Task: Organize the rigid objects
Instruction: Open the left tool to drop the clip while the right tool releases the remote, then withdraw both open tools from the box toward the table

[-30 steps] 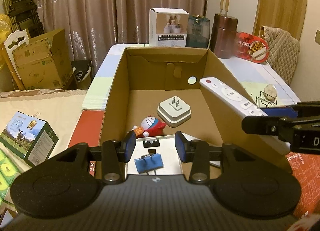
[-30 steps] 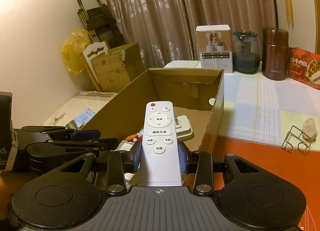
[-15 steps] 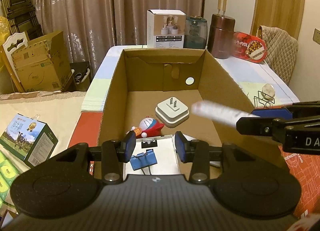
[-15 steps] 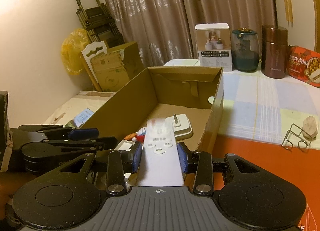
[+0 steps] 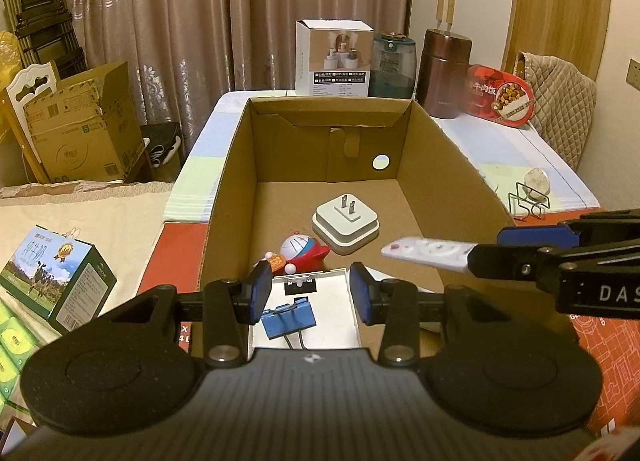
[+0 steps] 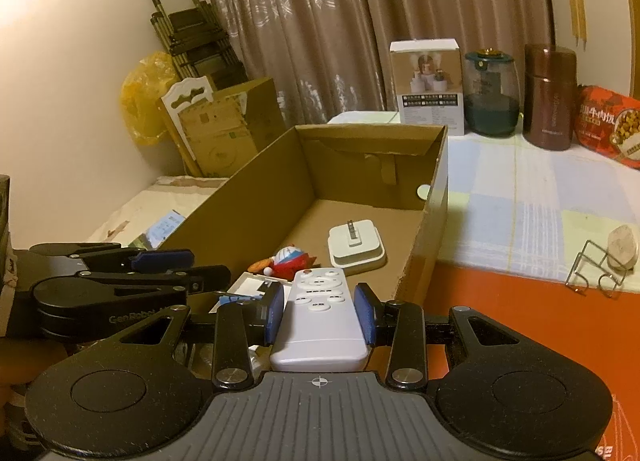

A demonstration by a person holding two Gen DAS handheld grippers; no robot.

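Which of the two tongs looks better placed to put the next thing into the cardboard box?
The right tongs, probably: they already grip the white remote, its tip over the cardboard box near the toy. The left tongs hold nothing.

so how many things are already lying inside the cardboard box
4 in view: the white plug adapter mid-floor, the red and blue toy just nearer, the white tray at the near end, and the blue binder clip on it. More may be hidden behind the near wall.

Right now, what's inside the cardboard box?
Inside the cardboard box: white plug adapter, red toy, white tray holding a blue binder clip. The gripper hides the near end.
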